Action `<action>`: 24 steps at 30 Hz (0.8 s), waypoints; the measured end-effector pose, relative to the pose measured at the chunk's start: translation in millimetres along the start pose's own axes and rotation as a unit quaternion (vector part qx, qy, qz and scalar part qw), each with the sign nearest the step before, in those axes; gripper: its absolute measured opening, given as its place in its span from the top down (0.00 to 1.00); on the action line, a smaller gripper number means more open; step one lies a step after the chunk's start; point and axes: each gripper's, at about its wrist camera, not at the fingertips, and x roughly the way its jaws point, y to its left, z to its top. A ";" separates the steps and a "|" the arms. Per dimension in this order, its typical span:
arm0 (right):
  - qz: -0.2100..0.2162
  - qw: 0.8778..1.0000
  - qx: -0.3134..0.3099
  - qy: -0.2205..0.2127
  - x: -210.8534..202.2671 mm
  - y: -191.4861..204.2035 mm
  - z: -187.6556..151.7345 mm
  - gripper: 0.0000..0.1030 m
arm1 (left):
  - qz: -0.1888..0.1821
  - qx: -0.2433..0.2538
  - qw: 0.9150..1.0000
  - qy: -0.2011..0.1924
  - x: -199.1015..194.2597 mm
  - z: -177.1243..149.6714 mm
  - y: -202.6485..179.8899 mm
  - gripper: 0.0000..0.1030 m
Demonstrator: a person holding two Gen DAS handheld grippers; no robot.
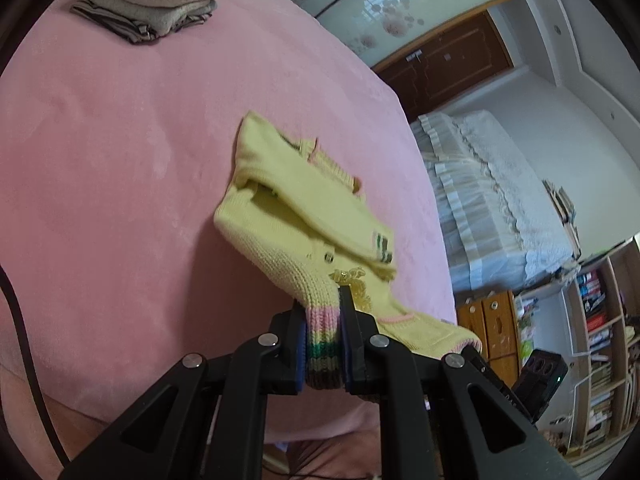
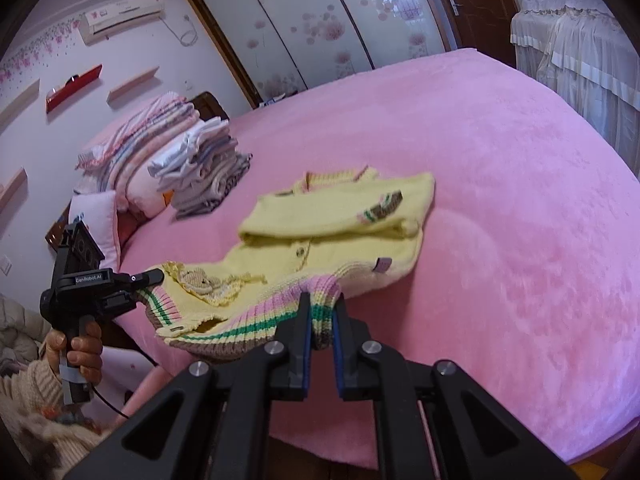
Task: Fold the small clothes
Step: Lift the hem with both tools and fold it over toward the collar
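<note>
A small yellow knit sweater (image 1: 304,216) (image 2: 340,224) with a pink, green and brown striped hem lies partly folded on the pink bed cover (image 1: 120,160) (image 2: 500,200). Its near hem is lifted off the bed. My left gripper (image 1: 322,308) is shut on one corner of the striped hem. My right gripper (image 2: 322,300) is shut on the other hem corner. In the right wrist view the left gripper (image 2: 150,280) shows at the left, held by a hand (image 2: 80,352), pinching the hem beside a knitted bear patch (image 2: 200,280).
A stack of folded clothes (image 1: 152,8) (image 2: 204,172) sits at the far side of the bed, next to folded striped bedding (image 2: 136,152) and a pillow (image 2: 100,220). Beyond the bed edge stand covered furniture (image 1: 480,200), a bookshelf (image 1: 600,340) and a sliding wardrobe (image 2: 312,24).
</note>
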 end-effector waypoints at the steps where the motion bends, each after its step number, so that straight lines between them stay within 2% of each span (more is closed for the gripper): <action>1: 0.002 1.000 0.004 -0.006 0.3 -0.4 7.3 0.92 | 0.001 -0.004 1.000 -0.004 -0.6 4.7 -1.2 0.90; 11: -0.010 0.999 0.024 -0.031 25.0 -10.4 66.4 0.92 | 0.027 -0.058 0.997 -0.031 33.6 75.9 -2.3 0.90; 17: -0.028 0.999 0.027 -0.028 60.4 -23.6 101.5 0.92 | 0.047 -0.059 0.997 -0.030 67.7 110.0 -3.8 0.90; 24: -0.036 0.997 0.067 -0.010 100.6 -52.6 117.3 0.92 | 0.055 -0.078 0.995 -0.019 112.5 135.3 5.4 0.89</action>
